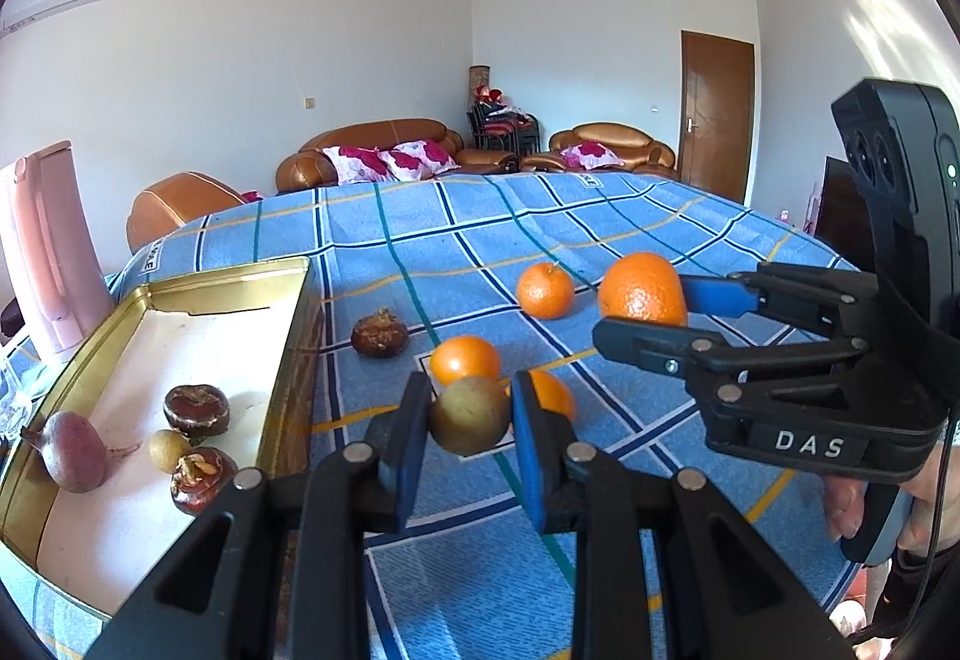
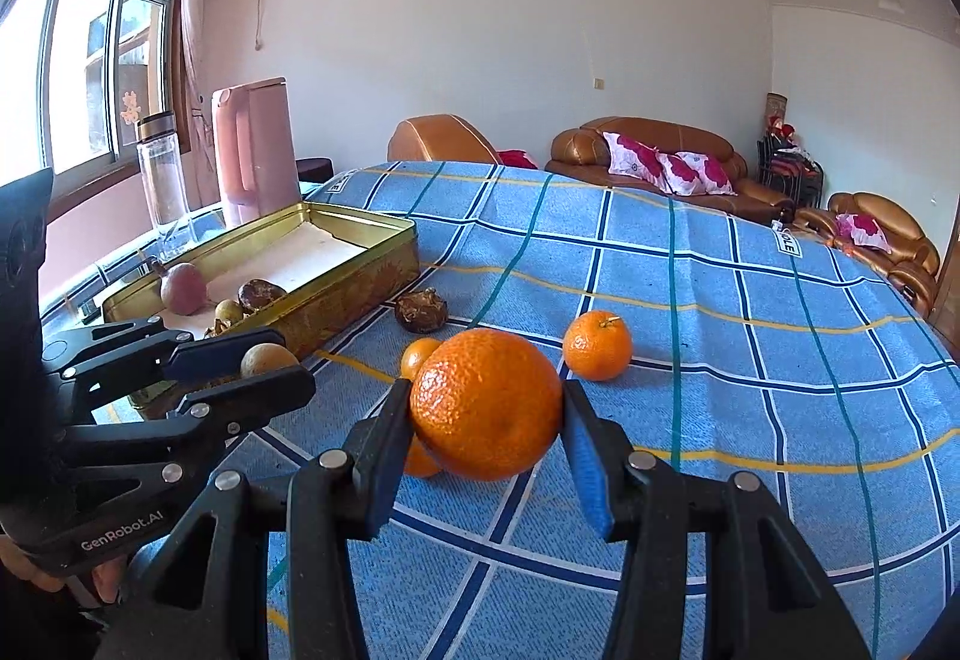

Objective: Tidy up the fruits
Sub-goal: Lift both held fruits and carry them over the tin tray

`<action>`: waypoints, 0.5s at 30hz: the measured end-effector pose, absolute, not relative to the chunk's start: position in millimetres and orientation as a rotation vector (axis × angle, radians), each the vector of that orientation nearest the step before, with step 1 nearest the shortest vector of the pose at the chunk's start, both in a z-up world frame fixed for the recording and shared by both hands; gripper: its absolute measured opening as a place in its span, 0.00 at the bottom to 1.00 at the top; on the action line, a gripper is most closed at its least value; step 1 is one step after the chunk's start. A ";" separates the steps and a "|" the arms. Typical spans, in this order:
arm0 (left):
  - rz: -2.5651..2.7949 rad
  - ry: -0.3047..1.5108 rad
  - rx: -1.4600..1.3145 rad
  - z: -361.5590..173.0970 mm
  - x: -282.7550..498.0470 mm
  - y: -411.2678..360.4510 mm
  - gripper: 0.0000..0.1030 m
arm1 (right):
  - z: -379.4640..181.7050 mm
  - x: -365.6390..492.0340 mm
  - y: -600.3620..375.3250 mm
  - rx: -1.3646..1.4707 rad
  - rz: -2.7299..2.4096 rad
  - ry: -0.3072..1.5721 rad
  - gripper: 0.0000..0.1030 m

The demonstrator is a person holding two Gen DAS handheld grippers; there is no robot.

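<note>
My left gripper (image 1: pixel 469 423) is shut on a small tan-green round fruit (image 1: pixel 469 416), held just above the blue checked cloth; the right wrist view shows this left gripper (image 2: pixel 264 363) near the gold tin. My right gripper (image 2: pixel 487 411) is shut on a large orange (image 2: pixel 486 402), lifted off the cloth, and appears at the right as right gripper (image 1: pixel 645 309). Three smaller oranges (image 1: pixel 545 290) (image 1: pixel 465 360) (image 1: pixel 552 390) and a dark brown chestnut-like fruit (image 1: pixel 379 334) lie on the cloth. The gold tin (image 1: pixel 288 360) holds a reddish root (image 1: pixel 72 450), dark brown fruits (image 1: pixel 197 408) and a small tan fruit (image 1: pixel 170 450).
A pink jug (image 2: pixel 255 150) and a glass bottle (image 2: pixel 162 174) stand behind the tin by the window. The far and right stretch of the cloth (image 2: pixel 750 300) has nothing on it. Brown sofas (image 2: pixel 660 156) sit beyond the table's far edge.
</note>
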State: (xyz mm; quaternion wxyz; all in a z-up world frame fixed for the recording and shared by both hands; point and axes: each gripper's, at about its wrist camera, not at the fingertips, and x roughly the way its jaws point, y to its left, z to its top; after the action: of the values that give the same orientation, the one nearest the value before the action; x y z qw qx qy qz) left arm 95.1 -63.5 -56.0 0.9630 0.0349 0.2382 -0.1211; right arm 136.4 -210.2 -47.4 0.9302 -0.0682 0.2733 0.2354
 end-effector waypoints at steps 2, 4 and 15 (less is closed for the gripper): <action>-0.242 0.474 0.075 -55.2 93.9 -64.1 0.28 | -46.2 134.1 -211.0 -0.137 0.486 0.543 0.49; -0.242 0.469 0.080 -55.1 92.7 -65.5 0.28 | -44.6 132.5 -211.2 -0.136 0.488 0.531 0.49; -0.235 0.440 0.075 -53.2 86.5 -63.7 0.28 | -40.6 124.3 -209.7 -0.151 0.489 0.476 0.49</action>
State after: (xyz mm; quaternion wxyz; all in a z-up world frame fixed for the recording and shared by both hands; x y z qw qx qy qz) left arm 86.5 -63.7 -53.2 0.9684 0.0372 0.2175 -0.1161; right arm 124.3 -209.7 -40.6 0.9396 -0.0738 0.2331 0.2397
